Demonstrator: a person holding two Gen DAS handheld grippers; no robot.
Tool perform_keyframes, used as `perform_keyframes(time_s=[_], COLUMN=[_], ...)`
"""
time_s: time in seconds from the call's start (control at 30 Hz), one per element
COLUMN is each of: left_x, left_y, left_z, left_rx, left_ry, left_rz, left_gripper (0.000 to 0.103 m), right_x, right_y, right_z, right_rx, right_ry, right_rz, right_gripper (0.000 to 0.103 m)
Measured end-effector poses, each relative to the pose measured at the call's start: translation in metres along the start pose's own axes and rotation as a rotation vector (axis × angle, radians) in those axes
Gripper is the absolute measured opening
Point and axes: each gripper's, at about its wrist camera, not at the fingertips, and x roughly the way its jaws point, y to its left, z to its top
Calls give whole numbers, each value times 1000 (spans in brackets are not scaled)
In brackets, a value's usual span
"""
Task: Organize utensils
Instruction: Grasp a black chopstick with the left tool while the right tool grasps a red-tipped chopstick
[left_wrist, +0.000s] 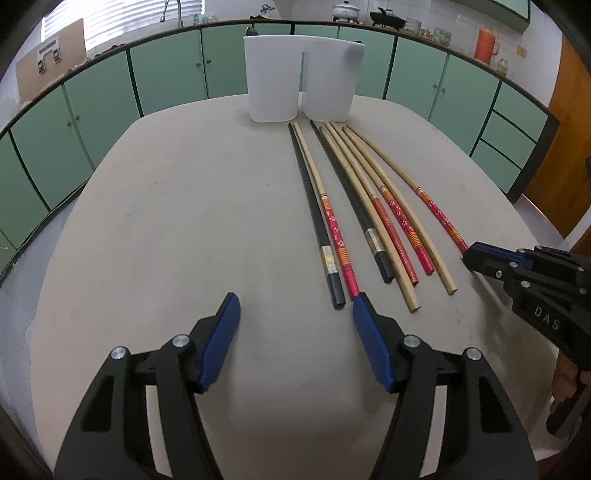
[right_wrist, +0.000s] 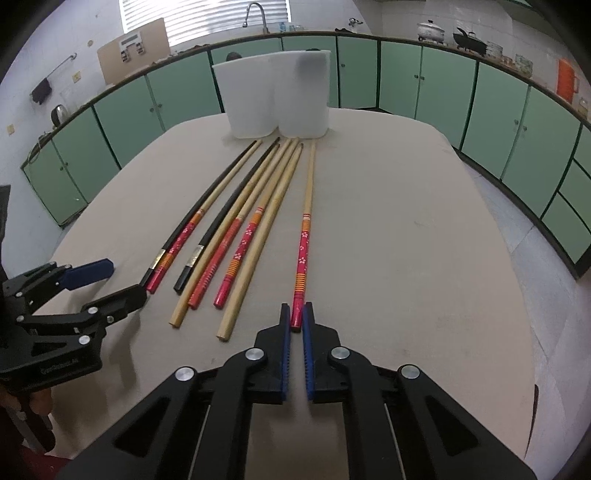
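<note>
Several chopsticks lie side by side on the beige table (left_wrist: 184, 221), tips toward a white two-compartment holder (left_wrist: 301, 83) at the far edge. They are black, plain bamboo and red-handled ones. My right gripper (right_wrist: 296, 317) is shut on the red handle end of the rightmost chopstick (right_wrist: 303, 254), which still lies on the table. In the left wrist view that gripper (left_wrist: 471, 253) sits at the chopstick's end (left_wrist: 441, 218). My left gripper (left_wrist: 295, 314) is open and empty, just short of the black chopstick (left_wrist: 317, 229) and a red-handled one (left_wrist: 338, 236).
The holder (right_wrist: 277, 98) stands at the table's far edge. Green cabinets (left_wrist: 166, 74) run around the room behind it. The table's left half (left_wrist: 147, 258) is bare cloth.
</note>
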Motion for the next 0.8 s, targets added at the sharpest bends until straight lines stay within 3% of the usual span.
perform_keyframes(time_s=[0.43, 0.63, 0.73, 0.8], left_x=[4, 3, 3, 3], left_y=[1, -2, -3, -1], left_z=[5, 6, 8, 9], left_rx=[-10, -9, -8, -24], left_ry=[-6, -17, -19, -13], left_rz=[44, 44, 30, 11], left_gripper=[57, 32, 9, 6], right_x=[1, 2, 2, 1], right_y=[1, 2, 2, 2], right_z=[0, -1, -1, -1], right_rx=[3, 1, 10, 9], right_ry=[1, -4, -2, 0], right_rz=[2, -8, -2, -1], right_gripper=[7, 7, 7, 6])
